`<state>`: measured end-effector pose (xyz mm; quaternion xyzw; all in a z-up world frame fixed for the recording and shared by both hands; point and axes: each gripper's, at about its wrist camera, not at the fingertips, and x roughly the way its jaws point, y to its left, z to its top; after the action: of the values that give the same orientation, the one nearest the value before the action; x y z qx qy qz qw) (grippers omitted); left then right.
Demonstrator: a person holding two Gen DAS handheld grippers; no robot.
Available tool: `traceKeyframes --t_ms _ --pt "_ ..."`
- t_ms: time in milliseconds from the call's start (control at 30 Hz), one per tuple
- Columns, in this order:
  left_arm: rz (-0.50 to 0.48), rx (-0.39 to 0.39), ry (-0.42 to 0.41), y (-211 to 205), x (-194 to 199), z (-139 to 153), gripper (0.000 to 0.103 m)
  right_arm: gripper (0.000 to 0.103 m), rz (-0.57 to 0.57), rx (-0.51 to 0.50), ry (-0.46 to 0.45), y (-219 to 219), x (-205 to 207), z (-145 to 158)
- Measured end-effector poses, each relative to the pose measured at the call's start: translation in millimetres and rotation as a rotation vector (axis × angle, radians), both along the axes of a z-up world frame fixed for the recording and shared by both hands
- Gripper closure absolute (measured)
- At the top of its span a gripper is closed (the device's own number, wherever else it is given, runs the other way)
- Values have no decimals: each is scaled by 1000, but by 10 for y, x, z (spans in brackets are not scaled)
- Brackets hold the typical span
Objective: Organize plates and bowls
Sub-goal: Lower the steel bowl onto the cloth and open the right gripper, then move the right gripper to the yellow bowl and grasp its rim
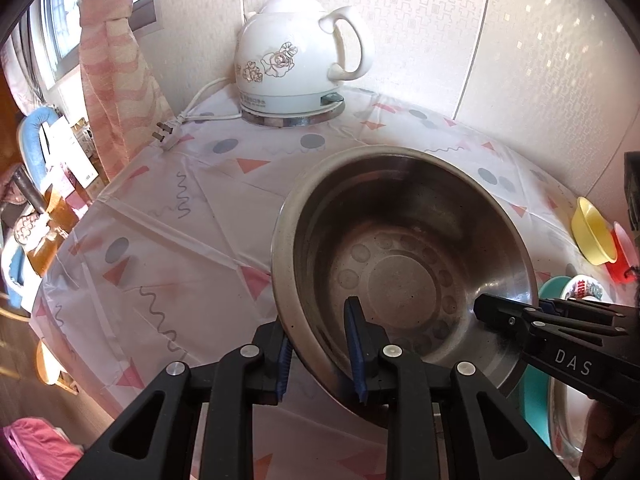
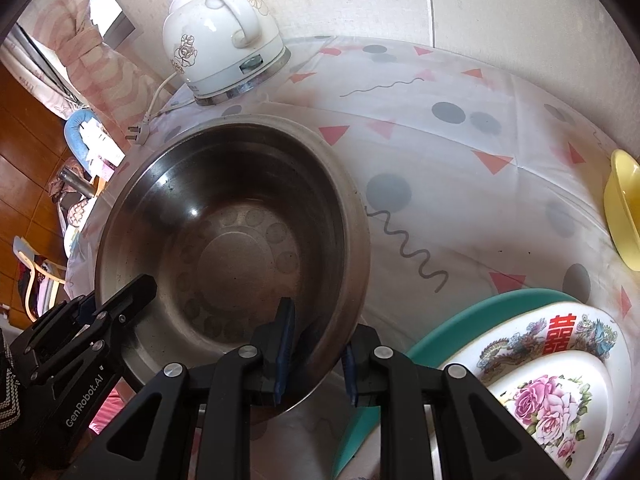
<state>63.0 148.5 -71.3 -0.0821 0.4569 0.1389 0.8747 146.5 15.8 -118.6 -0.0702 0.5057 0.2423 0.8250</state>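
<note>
- I saw the steel bowl [image 1: 404, 264] held off the tablecloth [image 1: 180, 208] by both grippers, tilted, mouth facing up and toward the cameras.
- It's round, so no long axis; the near rim sat lowest, the far rim pointed at the kettle [image 1: 296, 56].
- Left gripper [image 1: 320, 354]: jaws narrow, clamped on the near rim, one pad inside the wall, one outside.
- Right gripper [image 2: 316, 354]: same narrow pinch on the rim at the bowl's right side.
- Bowl hung mid-table, kettle behind it.
- To its right I saw a floral plate [image 2: 552, 380] on a teal plate [image 2: 460, 312], and further right a yellow bowl [image 2: 624, 208].
</note>
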Motion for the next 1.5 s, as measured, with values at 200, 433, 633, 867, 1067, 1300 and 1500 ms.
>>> traceKeyframes --t_ms 200,433,633,867,1067,1300,1500 --pt "15 8 -5 63 -50 -1 76 81 -4 -4 -28 33 -37 18" --pt "51 34 -42 118 -148 96 76 71 -15 3 -38 -7 -101 45" --pt "38 67 -127 73 -242 375 75 65 -44 66 -39 -134 -129 141" --pt "-68 149 -232 -254 -283 752 75 64 -114 108 -86 -416 -219 316" --pt "-168 171 -256 -606 -238 903 75 64 -201 133 -121 -785 -269 410" --pt "-303 189 -266 -1090 -143 972 75 64 -316 136 -144 -1261 -272 433" --pt "-420 197 -252 -1504 -27 935 75 64 -415 147 -145 -1670 -228 429"
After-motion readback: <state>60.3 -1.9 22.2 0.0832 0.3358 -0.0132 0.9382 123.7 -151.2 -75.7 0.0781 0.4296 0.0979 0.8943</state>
